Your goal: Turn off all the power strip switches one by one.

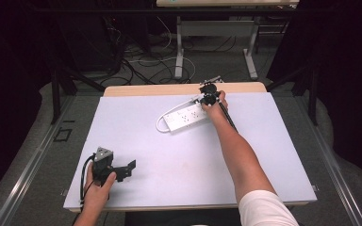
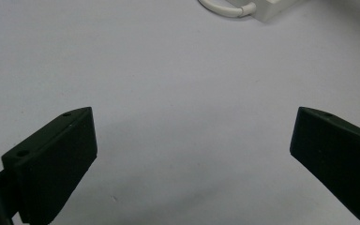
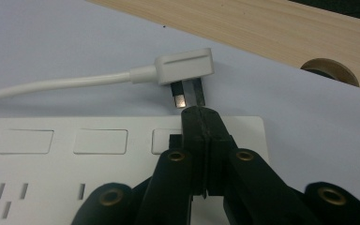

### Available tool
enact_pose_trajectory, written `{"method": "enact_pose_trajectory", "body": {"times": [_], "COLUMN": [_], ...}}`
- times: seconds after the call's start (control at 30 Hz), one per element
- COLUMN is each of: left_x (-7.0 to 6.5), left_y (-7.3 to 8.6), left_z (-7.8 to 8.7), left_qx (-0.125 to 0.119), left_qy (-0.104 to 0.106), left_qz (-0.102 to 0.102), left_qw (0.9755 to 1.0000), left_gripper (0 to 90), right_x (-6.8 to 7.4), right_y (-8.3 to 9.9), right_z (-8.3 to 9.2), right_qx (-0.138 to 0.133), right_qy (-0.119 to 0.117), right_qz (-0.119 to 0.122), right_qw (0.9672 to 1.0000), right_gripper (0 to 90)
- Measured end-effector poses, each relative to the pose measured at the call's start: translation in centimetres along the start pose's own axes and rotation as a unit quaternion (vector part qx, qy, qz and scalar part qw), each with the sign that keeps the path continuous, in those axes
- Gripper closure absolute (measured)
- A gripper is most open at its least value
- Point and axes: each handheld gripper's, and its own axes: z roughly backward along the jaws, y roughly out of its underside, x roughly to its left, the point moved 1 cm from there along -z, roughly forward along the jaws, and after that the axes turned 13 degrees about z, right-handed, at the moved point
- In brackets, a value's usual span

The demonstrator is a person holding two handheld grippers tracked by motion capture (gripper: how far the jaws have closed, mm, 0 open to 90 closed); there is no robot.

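While the right gripper (image 3: pixel 200 112) sits at the far side of the worktop (image 1: pixel 179 155), its two black jaws are pressed flat together with nothing between them, their tips hovering over the end of the white power strip (image 3: pixel 51 159). Just ahead of those tips lies the white plug (image 3: pixel 185 68), flat on the worktop with its metal prongs pointing back toward the gripper; whether the tips actually touch the prongs cannot be told, but they are very close. The plug's white cable (image 3: pixel 51 84) runs away to the left of the gripper, alongside the strip's far edge. Beneath the jaws, the strip shows a row of rectangular switches and, nearer the gripper's base, socket slots. Beyond the plug the pale wooden edge (image 3: pixel 272 28) of the worktop shows, with a round cable hole (image 3: pixel 330 70) to the gripper's right.

From above, the right gripper (image 1: pixel 209 94) is held at the strip's (image 1: pixel 185 117) far end by an outstretched arm.

Near the worktop's front left corner, the left gripper (image 1: pixel 129 168) rests with its jaws spread wide and empty, bare worktop between them. Well ahead of it, a corner of the strip (image 2: pixel 274 8) and a loop of cable (image 2: pixel 222 9) lie far beyond its reach.
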Motion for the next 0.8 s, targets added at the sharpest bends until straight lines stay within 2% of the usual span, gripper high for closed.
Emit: {"method": "enact_pose_trajectory", "body": {"times": [0.03, 0.07, 0.17, 0.43, 0.47, 0.53, 0.63, 0.73, 0.8], "left_x": [0.0, 0.0, -0.1, -0.2, -0.2, -0.2, -0.2, -0.2, -0.3], "left_y": [0.0, 0.0, 0.0, 0.0, 0.0, 0.0, 0.0, 0.0, 0.0], "left_z": [0.0, 0.0, 0.0, 0.0, 0.0, 0.0, 0.0, -0.1, -0.1], "left_qx": [0.0, -0.004, -0.003, -0.002, -0.002, -0.002, -0.001, -0.001, 0.001], "left_qy": [0.0, 0.0, 0.0, 0.001, 0.001, 0.001, 0.001, 0.002, 0.002], "left_qz": [0.001, 0.002, 0.002, -0.003, -0.003, -0.003, -0.002, -0.004, -0.003], "left_qw": [1.0, 1.0, 1.0, 1.0, 1.0, 1.0, 1.0, 1.0, 1.0], "left_gripper": [0.8, 0.8, 0.8, 0.8, 0.8, 0.8, 0.8, 0.8, 0.8], "right_x": [0.0, 0.0, 0.2, 0.5, 0.6, 0.7, 0.7, 0.8, 0.8], "right_y": [0.0, 0.0, 0.0, -0.3, -0.3, -0.4, -0.3, -0.3, -0.1], "right_z": [-0.2, 0.0, 0.1, 0.6, 0.7, 0.9, 1.2, 1.5, 1.7], "right_qx": [-0.017, -0.007, -0.005, -0.009, -0.01, -0.006, -0.01, -0.01, -0.008], "right_qy": [-0.005, 0.0, -0.002, -0.003, -0.005, -0.003, -0.005, -0.011, -0.009], "right_qz": [-0.004, -0.003, -0.004, 0.005, -0.002, 0.0, 0.01, 0.007, 0.013], "right_qw": [0.9998, 1.0, 1.0, 0.9999, 0.9999, 1.0, 0.9999, 0.9999, 0.9998], "right_gripper": [90.0, 90.0, 89.3, 87.2, 86.9, 86.2, 84.5, 81.5, 80.3]}}
